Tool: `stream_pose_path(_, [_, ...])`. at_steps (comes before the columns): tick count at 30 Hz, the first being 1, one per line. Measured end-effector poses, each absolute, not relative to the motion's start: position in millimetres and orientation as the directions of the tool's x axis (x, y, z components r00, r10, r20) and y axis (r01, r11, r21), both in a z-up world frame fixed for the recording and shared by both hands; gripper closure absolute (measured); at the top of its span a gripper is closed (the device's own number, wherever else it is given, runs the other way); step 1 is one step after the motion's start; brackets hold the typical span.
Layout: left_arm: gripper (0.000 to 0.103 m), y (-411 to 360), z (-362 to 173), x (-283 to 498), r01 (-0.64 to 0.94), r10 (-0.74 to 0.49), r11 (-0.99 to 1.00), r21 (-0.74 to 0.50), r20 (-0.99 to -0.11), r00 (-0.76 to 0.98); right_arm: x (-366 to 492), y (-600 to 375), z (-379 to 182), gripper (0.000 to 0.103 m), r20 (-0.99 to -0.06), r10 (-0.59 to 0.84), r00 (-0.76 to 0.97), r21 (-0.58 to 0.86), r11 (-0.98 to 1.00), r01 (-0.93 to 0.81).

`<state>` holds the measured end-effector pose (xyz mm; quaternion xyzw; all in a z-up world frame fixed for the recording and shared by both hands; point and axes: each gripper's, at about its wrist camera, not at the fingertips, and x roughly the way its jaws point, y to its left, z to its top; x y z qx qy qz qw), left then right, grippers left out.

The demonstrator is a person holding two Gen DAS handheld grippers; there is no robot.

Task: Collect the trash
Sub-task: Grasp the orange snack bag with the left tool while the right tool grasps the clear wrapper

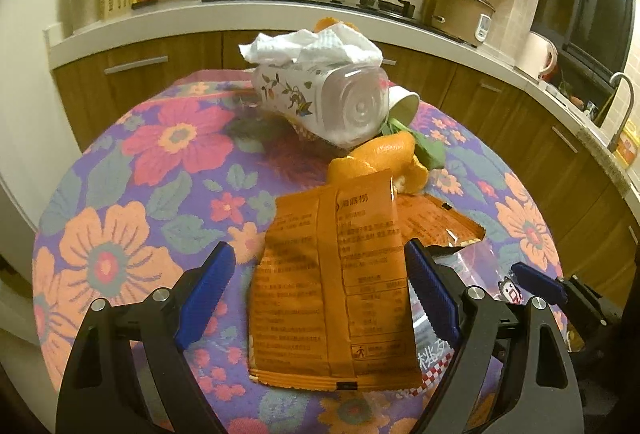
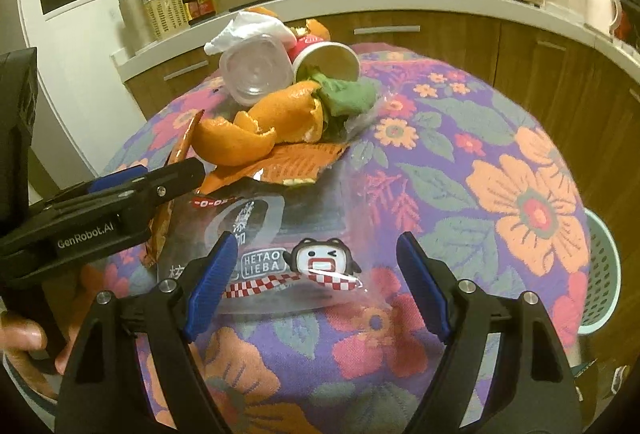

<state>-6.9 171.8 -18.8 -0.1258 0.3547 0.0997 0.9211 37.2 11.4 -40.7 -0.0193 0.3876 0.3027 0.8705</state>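
Trash lies heaped on a round table covered by a floral terry cloth (image 2: 500,162). Nearest the near edge sit two flat snack wrappers: an orange foil packet (image 1: 320,294), creased and standing partly on edge, and beside it a clear printed bag (image 2: 280,246) lying flat. Both appear light, limp and slick; a pinch across a free edge or corner would likely serve better than a grip on the flat face. Toward the centre, curled orange peel (image 2: 256,122) rests on torn orange foil; behind it lie a clear plastic bottle (image 1: 340,102) on its side, a crumpled white tissue (image 1: 312,46), a tipped paper cup (image 2: 328,60) and green leaves (image 2: 344,94). The left gripper (image 1: 316,274) stands wide, its blue pads flanking the orange packet without pressing it. The right gripper (image 2: 312,274) is likewise wide over the clear bag, holding nothing. A perforated basket (image 2: 600,274) shows beyond the right edge.
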Motion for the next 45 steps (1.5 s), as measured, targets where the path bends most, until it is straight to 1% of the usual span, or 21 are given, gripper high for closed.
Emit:
stream_pose_path(3, [0.021,172,-20,-6,-0.274,0.098,0.949,-0.155,-0.681,0.726,39,9,-42,0.03,-0.689,0.523,0.502,0.222,0.811,-0.54])
stream_pose_path(4, [0.023,172,-20,-6,-0.274,0.099,0.949,-0.153,-0.682,0.725,40,9,-43,0.035,-0.693,0.525,0.494,0.23,0.81,-0.54])
stream_pose_path(5, [0.025,173,-21,-5,-0.275,0.1,0.95,-0.152,-0.684,0.723,41,10,-44,0.037,-0.698,0.525,0.487,0.233,0.809,-0.539])
stream_pose_path(7, [0.028,174,-22,-5,-0.278,0.094,0.947,-0.161,-0.689,0.719,42,11,-46,0.046,-0.704,0.53,0.473,0.241,0.805,-0.542])
stream_pose_path(9, [0.03,176,-24,-4,-0.277,0.085,0.946,-0.171,-0.691,0.717,42,12,-46,0.048,-0.705,0.527,0.474,0.239,0.806,-0.541])
stream_pose_path(11, [0.035,175,-24,-4,-0.274,0.081,0.946,-0.172,-0.694,0.715,42,11,-47,0.051,-0.706,0.528,0.472,0.241,0.806,-0.54])
stream_pose_path(15, [0.042,171,-25,-5,-0.257,0.063,0.949,-0.18,-0.694,0.717,41,11,-47,0.053,-0.708,0.528,0.469,0.242,0.806,-0.54])
stream_pose_path(17, [0.048,170,-26,-6,-0.25,0.054,0.951,-0.184,-0.694,0.718,40,11,-47,0.053,-0.707,0.527,0.472,0.241,0.806,-0.54])
stream_pose_path(18, [0.049,170,-26,-7,-0.248,0.051,0.951,-0.187,-0.693,0.719,40,10,-47,0.054,-0.704,0.528,0.475,0.242,0.807,-0.539])
stream_pose_path(21, [0.059,170,-28,-7,-0.242,0.041,0.951,-0.194,-0.694,0.719,39,11,-47,0.061,-0.702,0.532,0.473,0.242,0.803,-0.544])
stream_pose_path(23, [0.067,172,-29,-7,-0.239,0.033,0.949,-0.204,-0.691,0.722,37,13,-47,0.067,-0.701,0.528,0.479,0.229,0.803,-0.55])
stream_pose_path(24, [0.068,172,-29,-8,-0.239,0.031,0.948,-0.209,-0.689,0.724,36,13,-47,0.068,-0.701,0.528,0.48,0.228,0.803,-0.55])
stream_pose_path(25, [0.072,173,-29,-8,-0.238,0.028,0.948,-0.213,-0.687,0.726,35,12,-47,0.073,-0.699,0.531,0.478,0.23,0.801,-0.553])
stream_pose_path(26, [0.074,173,-28,-9,-0.236,0.026,0.947,-0.217,-0.683,0.73,34,12,-47,0.077,-0.696,0.534,0.479,0.233,0.8,-0.554])
stream_pose_path(27, [0.075,174,-27,-10,-0.237,0.027,0.947,-0.219,-0.678,0.734,34,10,-47,0.079,-0.695,0.535,0.481,0.233,0.8,-0.553])
stream_pose_path(28, [0.076,174,-27,-11,-0.237,0.028,0.947,-0.219,-0.677,0.735,33,10,-46,0.084,-0.695,0.532,0.484,0.229,0.802,-0.552])
stream_pose_path(29, [0.078,175,-26,-12,-0.237,0.027,0.946,-0.221,-0.675,0.738,32,8,-46,0.086,-0.694,0.533,0.483,0.23,0.801,-0.553])
stream_pose_path(32, [0.081,177,-24,-16,-0.232,0.017,0.943,-0.236,-0.666,0.746,30,3,-45,0.091,-0.691,0.538,0.482,0.236,0.799,-0.554])
stream_pose_path(35, [0.083,178,-17,-20,-0.219,0.012,0.946,-0.24,-0.648,0.761,27,-2,-44,0.093,-0.687,0.532,0.494,0.226,0.804,-0.55])
stream_pose_path(45, [0.083,165,12,-33,-0.16,-0.013,0.956,-0.246,-0.578,0.816,17,-27,-30,0.094,-0.67,0.49,0.558,0.165,0.831,-0.531])
